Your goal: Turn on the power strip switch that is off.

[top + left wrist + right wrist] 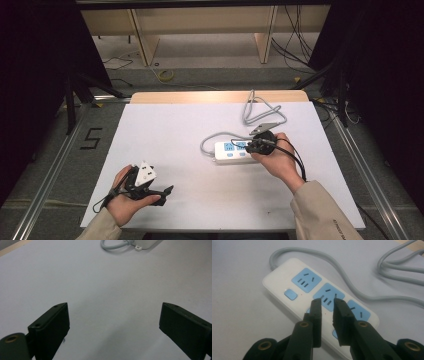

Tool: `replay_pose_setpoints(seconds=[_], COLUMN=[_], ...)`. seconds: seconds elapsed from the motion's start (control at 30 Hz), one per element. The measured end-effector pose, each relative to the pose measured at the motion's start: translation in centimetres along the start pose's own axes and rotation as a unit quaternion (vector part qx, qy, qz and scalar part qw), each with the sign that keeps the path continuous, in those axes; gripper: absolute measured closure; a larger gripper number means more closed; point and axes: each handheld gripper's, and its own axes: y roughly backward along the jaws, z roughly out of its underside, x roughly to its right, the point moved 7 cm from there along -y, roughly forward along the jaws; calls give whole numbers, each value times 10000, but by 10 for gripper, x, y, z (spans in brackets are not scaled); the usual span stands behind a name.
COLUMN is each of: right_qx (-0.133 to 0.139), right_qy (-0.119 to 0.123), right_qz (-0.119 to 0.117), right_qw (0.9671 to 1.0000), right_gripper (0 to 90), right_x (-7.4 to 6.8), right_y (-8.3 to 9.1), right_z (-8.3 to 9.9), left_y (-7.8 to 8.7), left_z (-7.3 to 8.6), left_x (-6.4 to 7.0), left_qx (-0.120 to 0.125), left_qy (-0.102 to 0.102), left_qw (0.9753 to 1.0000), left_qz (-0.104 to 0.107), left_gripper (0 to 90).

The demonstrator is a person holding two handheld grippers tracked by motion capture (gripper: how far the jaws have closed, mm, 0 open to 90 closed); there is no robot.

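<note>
Near the table's front left, the left gripper [167,190] is held low with its jaws spread wide and empty, apparently parked clear of the work. Right of centre, the white power strip [287,282] lies flat on the white table [165,130], and the right gripper [327,302] is poised just over its blue sockets, jaws nearly closed on nothing, seemingly so a narrow tip can press a switch.

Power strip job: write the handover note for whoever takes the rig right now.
Right claw: jaws nearly closed with a narrow gap, holding nothing, tips poised over the middle socket of the power strip; whether they touch it cannot be told.
Left claw: wide open, empty, near the front left of the table, well away from the strip.
Power strip: flat, right of the table's centre, blue sockets and switch buttons face up, nothing plugged in. Its grey cable loops toward the far edge.
Done: right claw brought to the strip.
Left: probably pressing a switch or gripping the strip; judge before moving.
</note>
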Motion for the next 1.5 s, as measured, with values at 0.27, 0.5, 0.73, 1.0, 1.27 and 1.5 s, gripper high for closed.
replay_pose_setpoints(seconds=[0.27,0.5,0.73,1.0,1.27,1.5], right_qx=[-2,61,190,364,463,620], right_qy=[-67,-108,-182,-297,-499,-617], right_qz=[-87,-99,-109,-119,-170,-251], right_qw=[9999,9999,9996,9988,9975,9959], right_gripper=[742,718,676,643,621,589], right_x=[-1,0,1,0,3,5], right_y=[8,15,22,33,41,49], right_z=[5,9,12,15,26,33], left_y=[0,0,0,0,0,0], left_z=[0,0,0,1,1,1], left_x=[0,0,0,-1,-1,-1], left_qx=[14,-1,4,-10,-22,-6], left_qy=[1,1,11,19,27,49], left_qw=[10000,10000,10000,10000,10000,10000], left_qz=[-5,-9,-15,-22,-26,-26], left_gripper=[89,89,89,89,89,88])
